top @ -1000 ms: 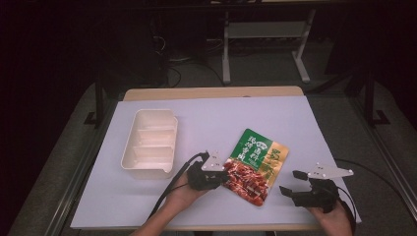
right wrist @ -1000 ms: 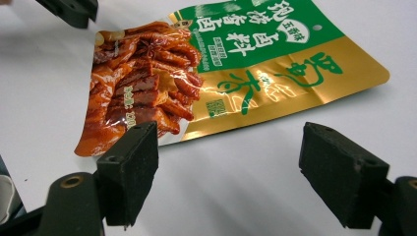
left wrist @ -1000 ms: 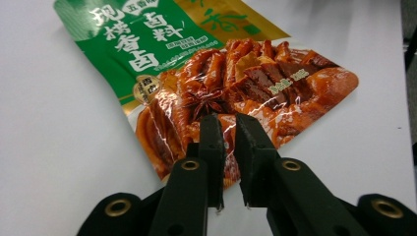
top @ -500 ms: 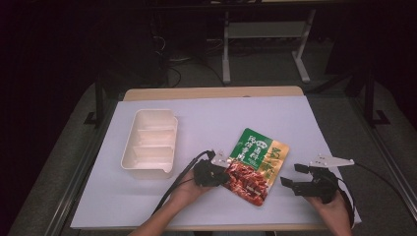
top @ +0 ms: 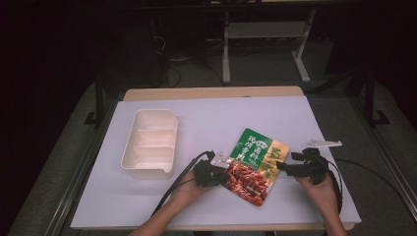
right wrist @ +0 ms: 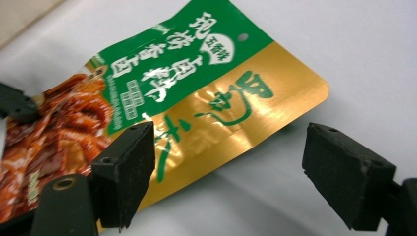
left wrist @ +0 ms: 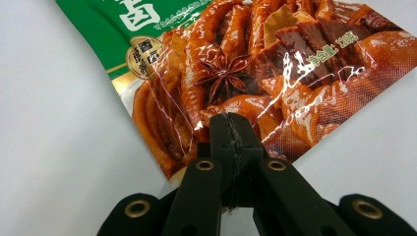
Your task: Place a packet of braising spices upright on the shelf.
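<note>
Glossy foil pouch (top: 255, 164) is being pinched by the left gripper (left wrist: 230, 147); the right gripper (right wrist: 226, 172), jaws apart, is risking pushing it loose.

Bright table (top: 206, 123) amid dark surroundings; glare streaks the glossy pouch (left wrist: 255, 73); high view soft.

A glossy green, gold and red food pouch (top: 254, 164) lies tilted on the white table (top: 206, 125).

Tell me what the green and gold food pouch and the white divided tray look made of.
The green and gold food pouch: likely glossy plastic-foil laminate; it shows sharp glare streaks and fine creases. The white divided tray: probably thin moulded plastic or foam, matte, with soft rounded edges.
</note>
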`<state>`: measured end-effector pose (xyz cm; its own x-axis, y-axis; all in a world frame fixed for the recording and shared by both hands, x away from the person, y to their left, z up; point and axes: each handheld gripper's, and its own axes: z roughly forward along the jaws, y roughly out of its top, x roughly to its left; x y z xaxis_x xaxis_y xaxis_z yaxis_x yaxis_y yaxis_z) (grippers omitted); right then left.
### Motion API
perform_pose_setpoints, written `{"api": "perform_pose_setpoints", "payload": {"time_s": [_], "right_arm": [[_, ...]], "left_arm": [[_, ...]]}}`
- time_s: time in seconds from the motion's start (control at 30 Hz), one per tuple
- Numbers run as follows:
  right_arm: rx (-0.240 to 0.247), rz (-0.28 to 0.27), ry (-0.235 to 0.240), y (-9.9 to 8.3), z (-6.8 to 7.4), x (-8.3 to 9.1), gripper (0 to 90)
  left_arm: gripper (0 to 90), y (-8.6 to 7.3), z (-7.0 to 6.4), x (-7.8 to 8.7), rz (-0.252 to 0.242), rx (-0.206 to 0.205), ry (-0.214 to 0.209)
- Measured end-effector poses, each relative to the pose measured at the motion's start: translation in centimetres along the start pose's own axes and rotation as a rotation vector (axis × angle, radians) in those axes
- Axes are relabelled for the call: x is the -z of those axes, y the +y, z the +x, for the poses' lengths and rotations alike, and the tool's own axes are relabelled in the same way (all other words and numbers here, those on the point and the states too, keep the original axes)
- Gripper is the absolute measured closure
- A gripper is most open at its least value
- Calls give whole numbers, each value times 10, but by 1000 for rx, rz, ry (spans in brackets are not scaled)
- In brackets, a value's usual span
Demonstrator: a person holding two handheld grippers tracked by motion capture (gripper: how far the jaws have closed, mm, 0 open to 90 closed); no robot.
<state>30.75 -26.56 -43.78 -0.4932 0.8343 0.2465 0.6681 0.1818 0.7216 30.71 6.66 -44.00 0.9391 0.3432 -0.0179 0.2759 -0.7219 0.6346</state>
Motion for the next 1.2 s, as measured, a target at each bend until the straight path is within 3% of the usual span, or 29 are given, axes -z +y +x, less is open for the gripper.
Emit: {"api": "perform_pose_setpoints", "payload": {"time_s": [0.27,0.53,0.6,0.63,1.2], "right_arm": [[-1,16,-27,7,-5,-5,215],[-56,49,-21,9,-17,-15,225],[-54,51,-19,9,-17,-15,271],[-30,50,2,9,-15,-14,325],[-30,32,147,11,-3,-16,499]], "left_arm": [[898,0,-1,0,4,-9,10],[898,0,-1,0,4,-1,7],[899,0,0,0,2,9,1],[898,0,0,0,0,7,3],[898,-1,-2,0,-7,3,16]]}}
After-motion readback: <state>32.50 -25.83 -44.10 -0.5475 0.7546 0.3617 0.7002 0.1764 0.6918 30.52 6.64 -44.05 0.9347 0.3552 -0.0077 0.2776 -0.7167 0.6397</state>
